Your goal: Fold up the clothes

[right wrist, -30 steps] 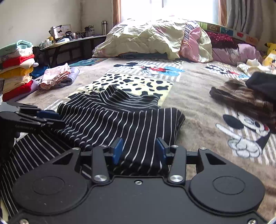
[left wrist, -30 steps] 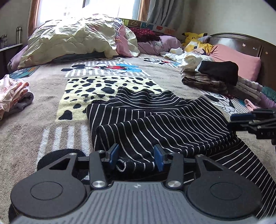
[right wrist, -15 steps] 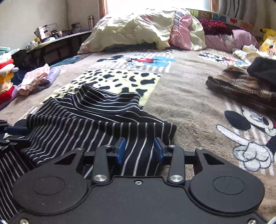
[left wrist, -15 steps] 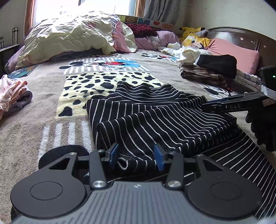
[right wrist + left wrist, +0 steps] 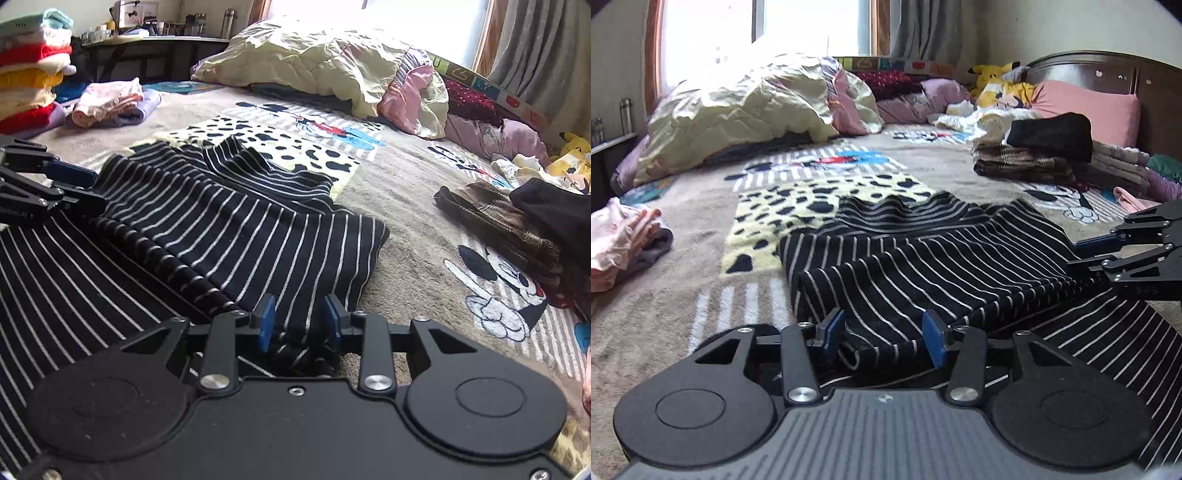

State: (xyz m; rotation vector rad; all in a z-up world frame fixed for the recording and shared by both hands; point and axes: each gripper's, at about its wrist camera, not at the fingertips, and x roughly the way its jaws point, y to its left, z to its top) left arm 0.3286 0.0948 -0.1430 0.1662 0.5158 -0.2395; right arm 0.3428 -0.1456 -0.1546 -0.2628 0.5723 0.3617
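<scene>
A bed (image 5: 683, 317) covered by a cartoon-print blanket (image 5: 406, 192) carries a black striped garment (image 5: 923, 266), partly folded over itself, in the foreground. A crumpled yellow-and-pink duvet (image 5: 746, 107) is heaped toward the window. Pink clothes (image 5: 624, 236) lie at one edge; a brown plaid pile (image 5: 1015, 162) under a black garment (image 5: 1052, 134) sits near the pink pillow (image 5: 1089, 110) and headboard (image 5: 1126, 77).

The shirt (image 5: 923, 273) is seen as soft matt knit cloth, black with thin white stripes. The blanket (image 5: 683, 302) is shown as fuzzy, rough fleece. The left gripper (image 5: 882, 338) is made of matt black plastic with shiny metal screws and blue pads; the headboard (image 5: 1115, 74) is glossy dark wood.
</scene>
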